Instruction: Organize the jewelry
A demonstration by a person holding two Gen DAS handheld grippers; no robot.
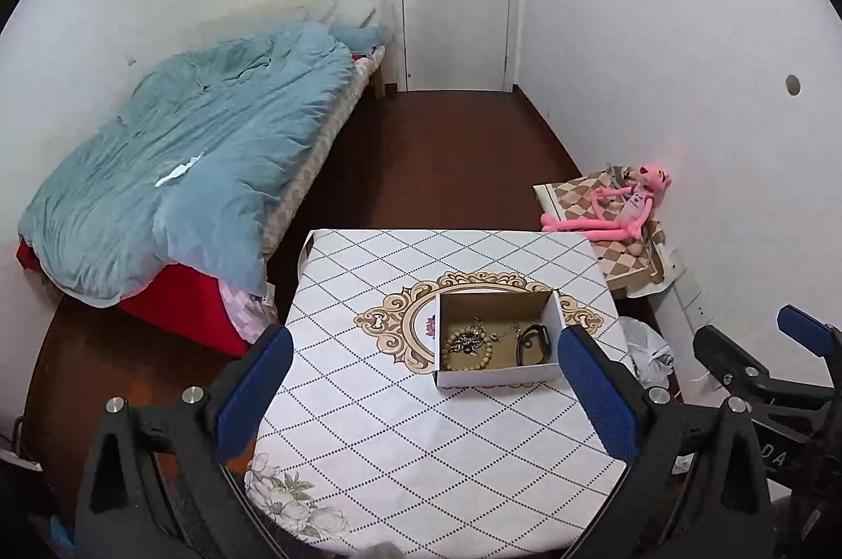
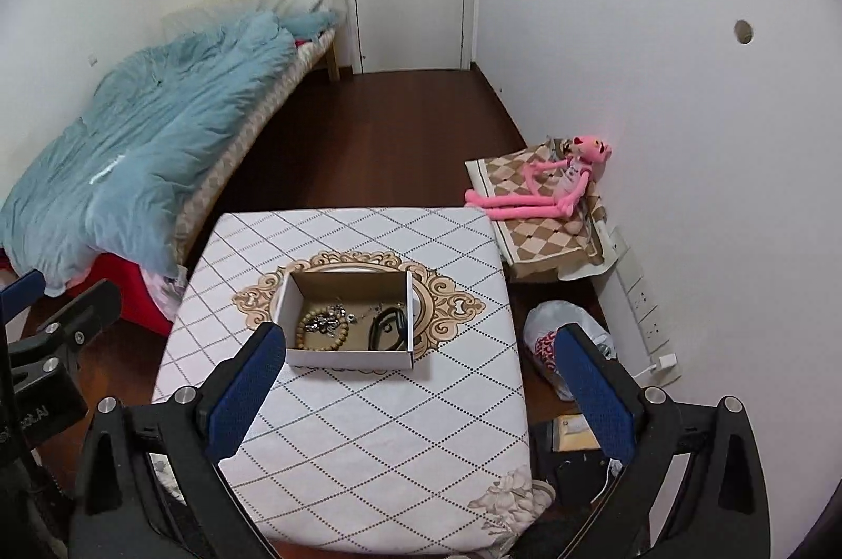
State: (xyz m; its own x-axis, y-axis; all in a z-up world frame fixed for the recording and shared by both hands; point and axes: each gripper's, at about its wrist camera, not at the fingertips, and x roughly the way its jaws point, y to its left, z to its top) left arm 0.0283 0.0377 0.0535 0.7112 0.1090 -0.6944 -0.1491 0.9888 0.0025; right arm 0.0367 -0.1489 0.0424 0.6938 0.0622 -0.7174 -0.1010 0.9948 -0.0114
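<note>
Inside, wooden beads point(image 2: 322, 328) in cardboard box point(image 2: 294, 356)

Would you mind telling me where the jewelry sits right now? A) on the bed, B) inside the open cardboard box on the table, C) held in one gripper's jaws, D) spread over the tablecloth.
B: the bead bracelet and the black band lie inside the open cardboard box on the table, and both grippers' jaws stand open and empty.
</note>
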